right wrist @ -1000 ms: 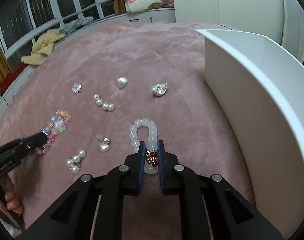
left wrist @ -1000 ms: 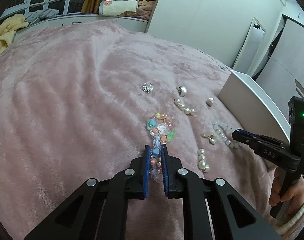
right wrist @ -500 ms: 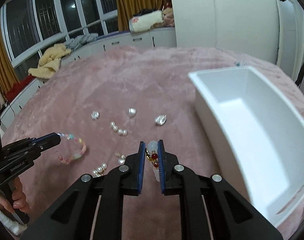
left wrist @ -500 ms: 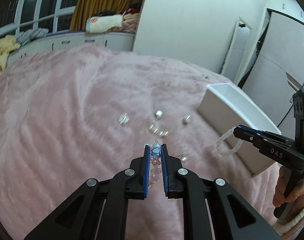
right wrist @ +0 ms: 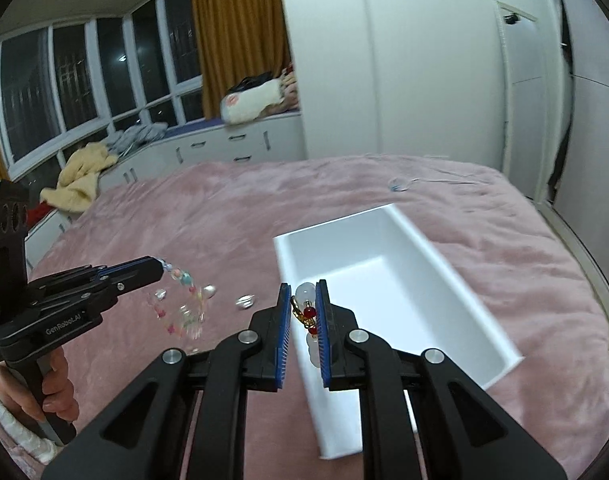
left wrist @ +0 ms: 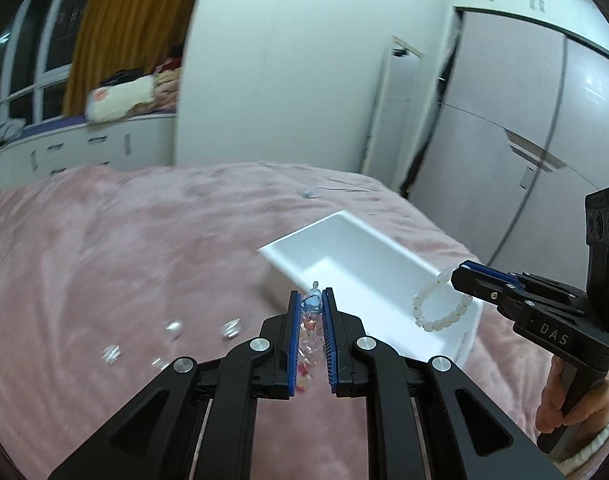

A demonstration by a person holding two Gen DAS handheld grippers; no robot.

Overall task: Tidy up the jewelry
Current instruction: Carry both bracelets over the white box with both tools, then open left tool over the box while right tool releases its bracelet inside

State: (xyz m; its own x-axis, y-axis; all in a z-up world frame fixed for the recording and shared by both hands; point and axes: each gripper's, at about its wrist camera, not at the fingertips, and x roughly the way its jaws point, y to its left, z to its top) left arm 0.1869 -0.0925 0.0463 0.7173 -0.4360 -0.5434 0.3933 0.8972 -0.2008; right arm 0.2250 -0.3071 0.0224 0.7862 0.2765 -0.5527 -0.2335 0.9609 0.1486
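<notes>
The left gripper clamps the colourful bracelet, which dangles over the blanket left of the white box. The right gripper clamps the white bracelet, hanging above the box's near end, its length running away toward the bed's far edge.

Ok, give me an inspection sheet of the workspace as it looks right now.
Surface: pink blanket, rumpled.
Job's things: white bin open on it; small jewelry pieces lie left of it.
Grippers: left gripper shut on colourful bead bracelet; right gripper shut on white bead bracelet, which hangs in front of the bin.
Clutter: yellow cloth on the window ledge.
Cables: nothing seen.
Surroundings: white wardrobe, windows, orange curtain.
</notes>
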